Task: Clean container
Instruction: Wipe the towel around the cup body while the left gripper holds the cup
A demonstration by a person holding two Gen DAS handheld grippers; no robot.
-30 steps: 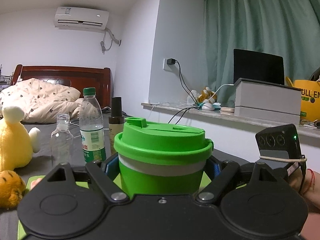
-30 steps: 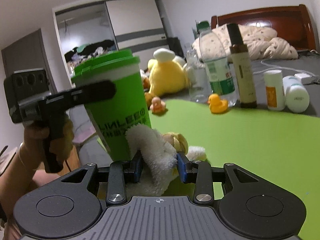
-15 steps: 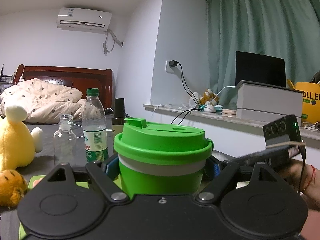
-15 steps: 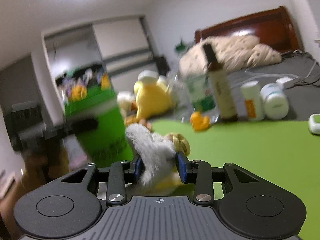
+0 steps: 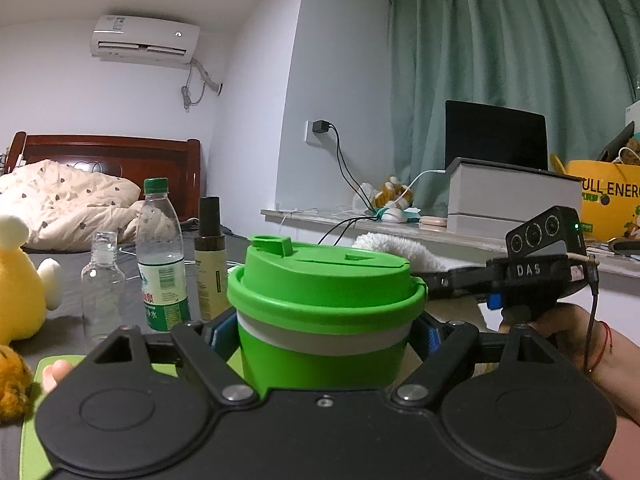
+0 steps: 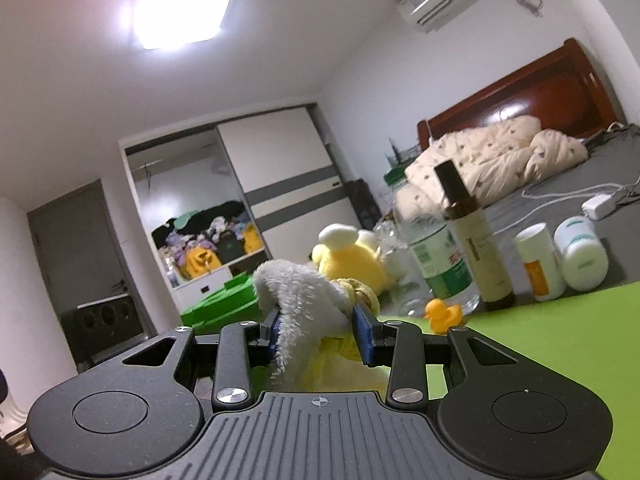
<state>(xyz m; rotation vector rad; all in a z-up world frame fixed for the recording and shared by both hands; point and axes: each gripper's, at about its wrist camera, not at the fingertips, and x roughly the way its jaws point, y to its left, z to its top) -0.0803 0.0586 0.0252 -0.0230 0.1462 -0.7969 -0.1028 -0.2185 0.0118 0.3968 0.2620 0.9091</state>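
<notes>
Cloth [image 6: 304,304], clenched in the right gripper [image 6: 316,332], is pressing the cup [image 5: 324,312]; the left gripper [image 5: 324,332], grasping the cup, is risking slippage.

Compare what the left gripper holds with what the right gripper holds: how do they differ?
The left gripper clamps a rigid green cup, upright with its lid on; the right gripper pinches a soft, fluffy white-and-yellow cloth that droops between the pads. The cup fills its jaws wide; the cloth bunches in a narrower gap. Both are firmly gripped and lifted.
</notes>
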